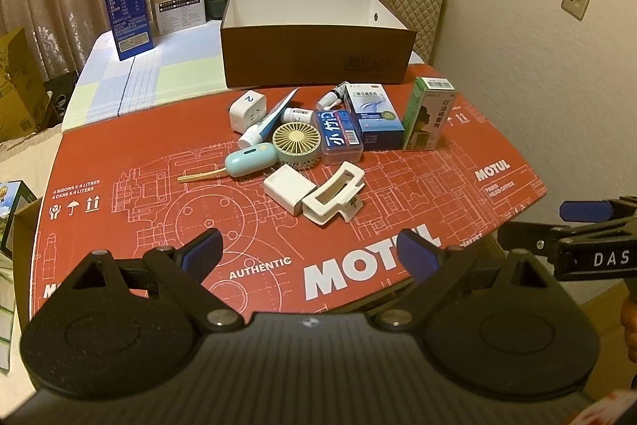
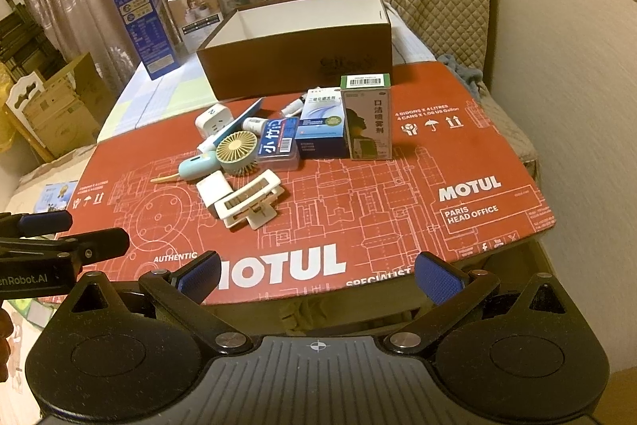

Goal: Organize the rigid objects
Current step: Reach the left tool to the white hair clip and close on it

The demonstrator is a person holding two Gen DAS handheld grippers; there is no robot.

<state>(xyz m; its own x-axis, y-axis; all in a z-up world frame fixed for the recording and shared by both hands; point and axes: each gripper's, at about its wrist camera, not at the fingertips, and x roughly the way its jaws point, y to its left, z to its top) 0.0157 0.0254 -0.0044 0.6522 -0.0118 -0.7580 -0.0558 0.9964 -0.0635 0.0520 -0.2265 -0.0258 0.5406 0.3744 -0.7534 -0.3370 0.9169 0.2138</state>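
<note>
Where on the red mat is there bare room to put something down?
Free: the red mat left of the white hair clip, and the right side by the small MOTUL print, below the green box. Crowded: the pile in front of the brown box.

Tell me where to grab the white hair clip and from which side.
Grip the hair clip across its long rectangular frame, coming from above on the near side. It lies flat and nearest the open left gripper, with the white charger touching its left end, so avoid that end.
</note>
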